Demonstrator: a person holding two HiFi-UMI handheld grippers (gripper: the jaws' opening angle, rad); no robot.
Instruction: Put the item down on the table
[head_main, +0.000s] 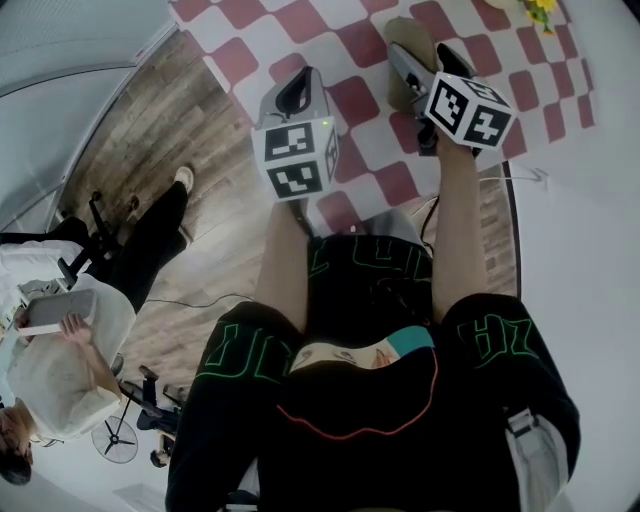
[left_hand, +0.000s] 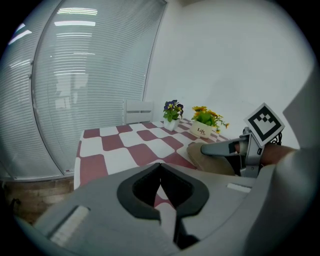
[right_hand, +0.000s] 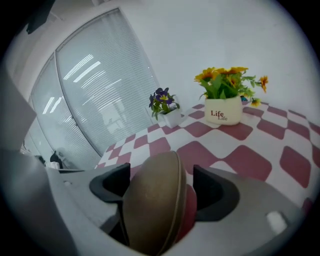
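Background stuff: a white pot (right_hand: 223, 111) marked "Life" with yellow flowers, a smaller pot (right_hand: 167, 116) of purple flowers just left of it, and a white chair back (left_hand: 139, 111) further left again. A plain white wall (right_hand: 210, 35) sits behind the Life pot, with slatted blinds (right_hand: 95, 90) off to its left. Well away from it, someone in a white top (head_main: 40, 370) holds a tablet (head_main: 58, 310) over on the wood floor (head_main: 150, 140).

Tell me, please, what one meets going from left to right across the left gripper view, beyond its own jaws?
blinds → white chair → purple flowers → yellow flowers → marker cube
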